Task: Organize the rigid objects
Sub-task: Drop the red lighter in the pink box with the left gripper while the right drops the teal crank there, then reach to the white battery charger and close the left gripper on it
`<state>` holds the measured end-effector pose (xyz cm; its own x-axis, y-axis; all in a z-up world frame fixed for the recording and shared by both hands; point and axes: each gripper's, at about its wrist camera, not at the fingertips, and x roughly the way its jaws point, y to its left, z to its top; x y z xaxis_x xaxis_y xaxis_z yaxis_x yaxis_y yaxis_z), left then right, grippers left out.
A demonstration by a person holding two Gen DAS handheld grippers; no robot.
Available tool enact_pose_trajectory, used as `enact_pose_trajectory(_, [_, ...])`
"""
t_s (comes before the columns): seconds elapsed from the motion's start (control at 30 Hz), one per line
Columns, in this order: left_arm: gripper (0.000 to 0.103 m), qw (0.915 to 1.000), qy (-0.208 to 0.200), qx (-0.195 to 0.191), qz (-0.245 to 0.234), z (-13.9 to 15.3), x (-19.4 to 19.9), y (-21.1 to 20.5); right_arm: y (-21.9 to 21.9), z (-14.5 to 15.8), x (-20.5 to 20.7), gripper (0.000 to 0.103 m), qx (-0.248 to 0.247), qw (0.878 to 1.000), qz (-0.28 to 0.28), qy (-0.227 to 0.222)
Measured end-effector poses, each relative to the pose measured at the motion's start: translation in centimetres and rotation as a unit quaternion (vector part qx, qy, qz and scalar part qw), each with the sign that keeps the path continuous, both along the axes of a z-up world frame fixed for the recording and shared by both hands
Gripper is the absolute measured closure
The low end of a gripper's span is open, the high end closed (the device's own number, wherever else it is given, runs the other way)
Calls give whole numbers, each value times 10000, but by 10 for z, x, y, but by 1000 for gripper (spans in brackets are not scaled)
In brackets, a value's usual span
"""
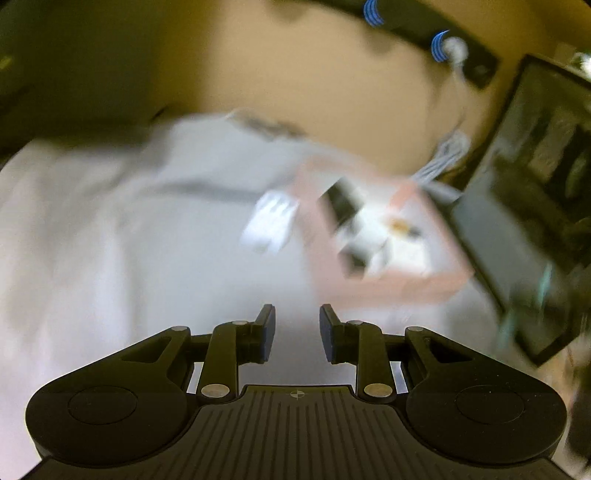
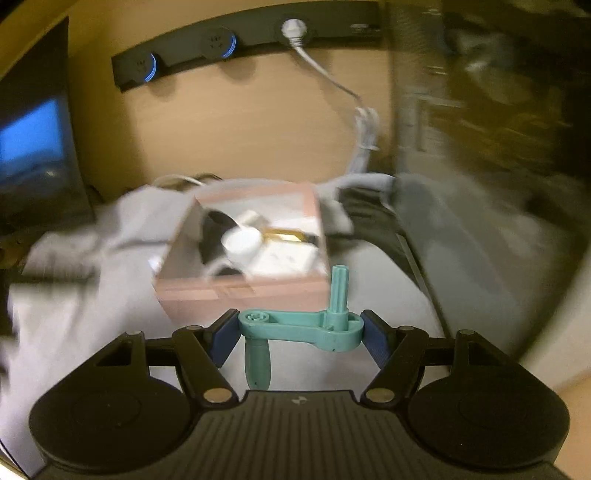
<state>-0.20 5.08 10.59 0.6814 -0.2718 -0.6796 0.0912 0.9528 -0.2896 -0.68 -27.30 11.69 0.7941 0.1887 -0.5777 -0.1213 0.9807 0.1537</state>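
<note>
Our left gripper (image 1: 297,334) has its jaws apart with nothing between them, hovering over the white cloth (image 1: 110,229). Ahead to its right sits the pink box (image 1: 384,284), blurry, with some black and white bits inside. Our right gripper (image 2: 299,332) is pinching a teal plastic crank handle (image 2: 301,326) crosswise, just in front of that box (image 2: 243,291).

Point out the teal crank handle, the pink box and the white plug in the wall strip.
teal crank handle (image 2: 301,328): right wrist view, on its flat arm.
pink box (image 2: 240,295): right wrist view, on its front wall.
white plug (image 2: 293,27): right wrist view, on its round head.
</note>
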Motion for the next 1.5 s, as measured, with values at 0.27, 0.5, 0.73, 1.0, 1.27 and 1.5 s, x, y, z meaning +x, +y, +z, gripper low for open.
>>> enact_pose_trajectory(0.27, [74, 9957, 312, 174, 856, -23, -42, 44, 53, 51, 100, 20, 96, 9965, 769, -320])
enact_pose_trajectory(0.5, [74, 9944, 375, 43, 991, -31, -35, 58, 76, 22, 72, 19, -529, 9933, 996, -259])
enact_pose_trajectory(0.73, [74, 9991, 227, -61, 346, -33, 23, 38, 79, -29, 3, 19, -1420, 9864, 812, 155])
enact_pose_trajectory(1.0, [74, 9998, -70, -185, 25, -28, 139, 17, 82, -39, -40, 19, -1583, 9841, 90, 805])
enact_pose_trajectory(1.27, [74, 9992, 233, 314, -89, -57, 208, -11, 79, -44, -65, 19, -1803, 9760, -517, 1103])
enact_pose_trajectory(1.5, [73, 9958, 79, 793, -449, -56, 174, -7, 69, -55, -61, 19, -1640, 9755, -688, 1295])
